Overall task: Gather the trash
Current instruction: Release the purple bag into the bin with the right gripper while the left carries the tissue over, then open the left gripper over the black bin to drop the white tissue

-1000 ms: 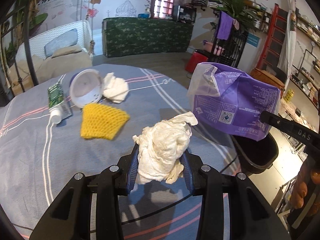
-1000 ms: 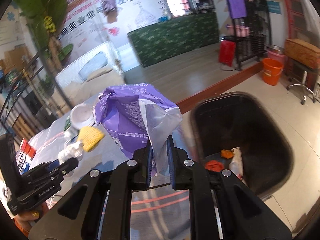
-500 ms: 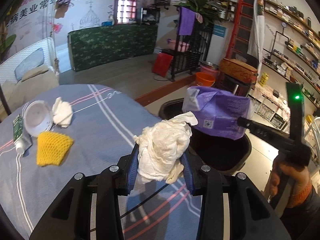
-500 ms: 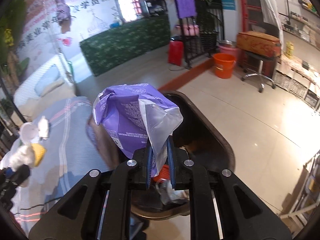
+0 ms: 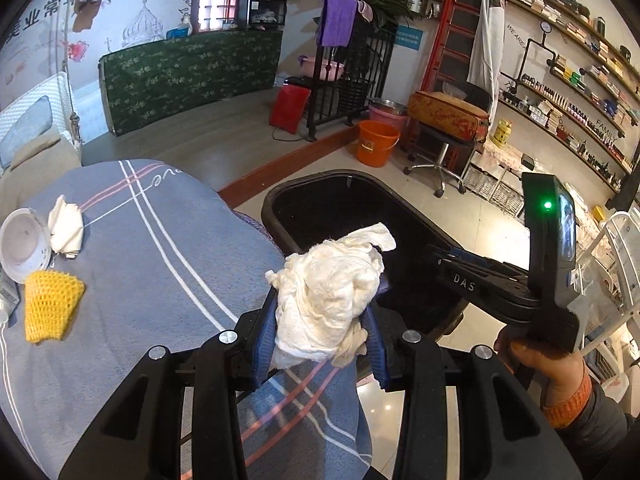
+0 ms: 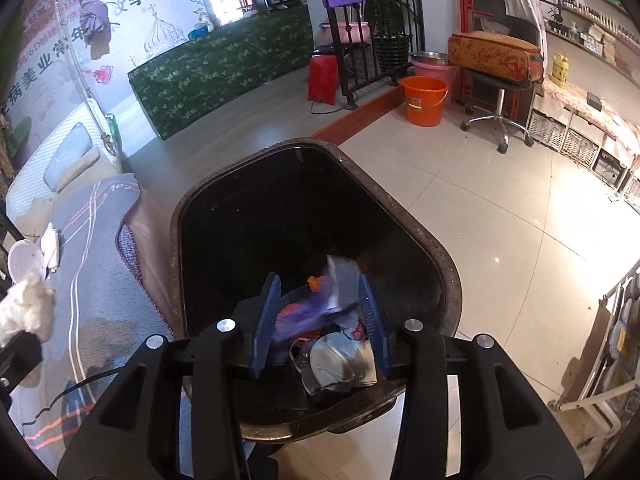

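My left gripper (image 5: 322,312) is shut on a crumpled white tissue wad (image 5: 328,284), held at the table's right edge beside the black trash bin (image 5: 320,184). The wad also shows in the right wrist view (image 6: 26,310). My right gripper (image 6: 318,312) is open and empty above the bin (image 6: 420,240). The purple bag (image 6: 320,300) is blurred, falling among the trash inside. On the table lie a yellow net sleeve (image 5: 50,304), a white tissue (image 5: 66,228) and a white lid (image 5: 22,244).
The table wears a grey striped cloth (image 5: 160,248). An orange bucket (image 5: 378,142), a stool (image 5: 444,148) and a red stand (image 5: 288,108) are on the floor beyond the bin. Shelves (image 5: 568,80) line the right wall.
My right gripper opened over the bin and let go of the purple bag, which drops inside. My left gripper carried the tissue wad right, to the table edge by the bin.
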`<act>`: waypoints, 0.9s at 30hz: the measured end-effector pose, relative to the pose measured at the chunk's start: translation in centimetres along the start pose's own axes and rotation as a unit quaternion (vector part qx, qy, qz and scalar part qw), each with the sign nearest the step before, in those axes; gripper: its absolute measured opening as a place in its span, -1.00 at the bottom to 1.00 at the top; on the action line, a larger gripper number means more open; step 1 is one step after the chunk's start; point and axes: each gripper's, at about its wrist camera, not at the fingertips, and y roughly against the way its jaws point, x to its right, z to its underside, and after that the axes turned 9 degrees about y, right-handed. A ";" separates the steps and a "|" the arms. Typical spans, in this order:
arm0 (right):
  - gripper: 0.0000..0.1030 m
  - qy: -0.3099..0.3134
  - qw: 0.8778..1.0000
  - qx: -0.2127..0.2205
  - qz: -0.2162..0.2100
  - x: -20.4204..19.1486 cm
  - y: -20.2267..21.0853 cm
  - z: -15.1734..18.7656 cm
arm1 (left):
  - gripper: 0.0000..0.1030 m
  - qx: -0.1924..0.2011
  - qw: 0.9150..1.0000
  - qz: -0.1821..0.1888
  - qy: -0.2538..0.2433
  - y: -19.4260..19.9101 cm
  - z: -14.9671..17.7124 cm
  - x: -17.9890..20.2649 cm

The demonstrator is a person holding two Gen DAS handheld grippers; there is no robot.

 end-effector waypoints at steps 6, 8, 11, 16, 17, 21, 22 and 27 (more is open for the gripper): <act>-0.09 -0.007 1.000 0.017 0.001 0.9 1.6 0.1 | -0.25 -0.020 1.000 0.012 -0.006 -1.9 -0.7 1.0; -0.08 -0.010 1.000 0.021 0.004 1.2 2.1 0.1 | -0.25 -0.024 1.000 0.013 -0.010 -2.8 -1.1 1.5; -0.08 -0.011 1.000 0.025 0.012 1.8 2.9 0.2 | -0.25 -0.032 0.999 0.019 -0.010 -3.7 -1.6 2.0; -0.08 -0.022 0.999 0.032 0.024 2.9 3.7 0.5 | -0.25 -0.047 0.998 0.028 -0.017 -5.4 -2.0 3.7; -0.08 -0.025 0.999 0.033 0.028 3.2 3.9 0.5 | -0.25 -0.049 0.998 0.029 -0.018 -5.7 -2.1 4.1; -0.08 -0.035 0.998 0.036 0.035 4.0 4.3 0.6 | -0.25 -0.055 0.998 0.033 -0.025 -6.6 -2.4 5.0; -0.08 -0.037 0.998 0.037 0.037 4.1 4.4 0.6 | -0.25 -0.055 0.998 0.033 -0.028 -6.8 -2.5 5.2; -0.08 -0.045 0.997 0.038 0.044 5.0 4.7 0.6 | -0.23 -0.066 0.997 0.036 -0.036 -7.8 -2.7 6.2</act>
